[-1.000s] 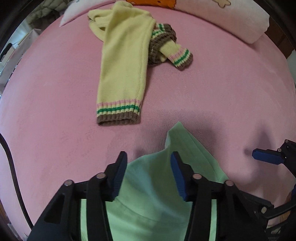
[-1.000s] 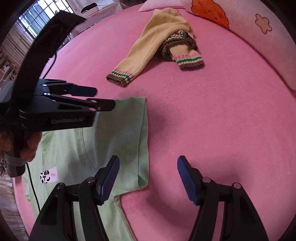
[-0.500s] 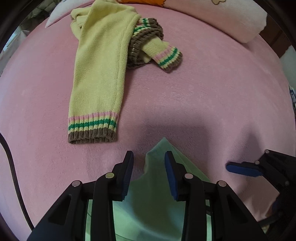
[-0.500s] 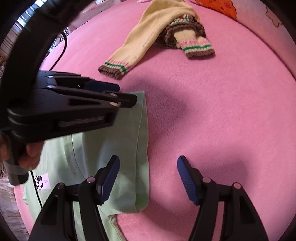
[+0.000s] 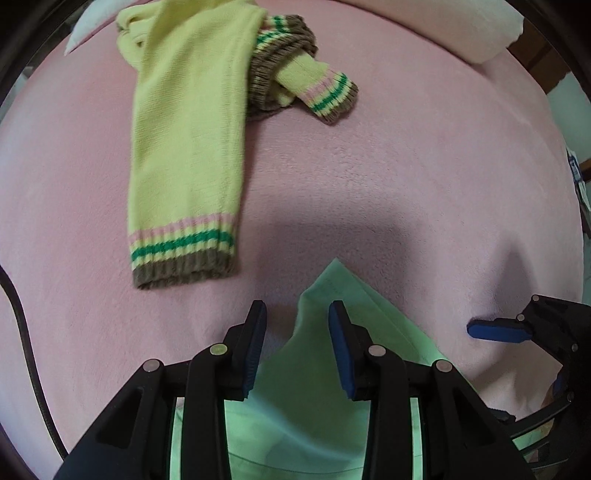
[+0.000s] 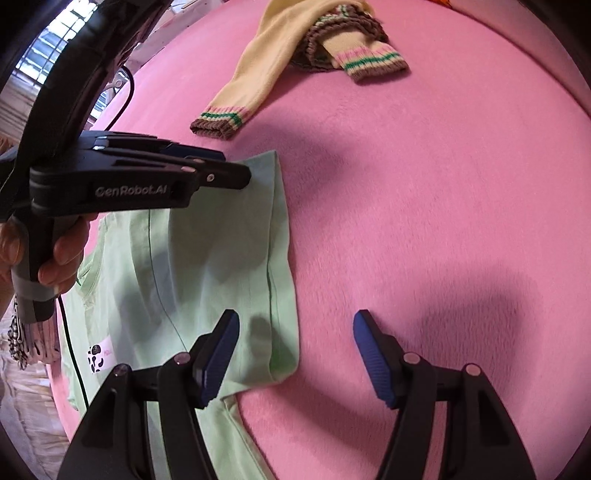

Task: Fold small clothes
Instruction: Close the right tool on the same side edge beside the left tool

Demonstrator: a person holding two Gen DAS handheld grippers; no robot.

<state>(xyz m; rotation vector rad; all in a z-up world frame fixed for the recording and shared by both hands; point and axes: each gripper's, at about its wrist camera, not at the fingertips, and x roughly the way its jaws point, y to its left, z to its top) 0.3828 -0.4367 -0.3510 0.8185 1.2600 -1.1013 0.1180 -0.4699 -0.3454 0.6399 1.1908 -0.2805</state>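
Note:
A light green T-shirt (image 6: 207, 266) lies flat on the pink bed, its far corner (image 5: 332, 280) pointing away. My left gripper (image 5: 297, 325) is open, its jaws on either side of that corner, low over the cloth; it also shows in the right wrist view (image 6: 221, 166). My right gripper (image 6: 293, 332) is open and empty above the shirt's right edge near the sleeve corner (image 6: 284, 365). Its blue fingertip (image 5: 495, 330) shows at the right of the left wrist view.
A yellow knitted sweater (image 5: 192, 122) with striped brown cuffs lies crumpled farther up the pink blanket (image 5: 424, 166); it also shows in the right wrist view (image 6: 273, 62). A white pillow (image 5: 461, 26) lies at the head. A black cable (image 5: 26, 332) runs at the left.
My left gripper slid forward along the shirt to its far corner, and its jaws narrowed. My right gripper moved forward along the shirt's right edge, still open.

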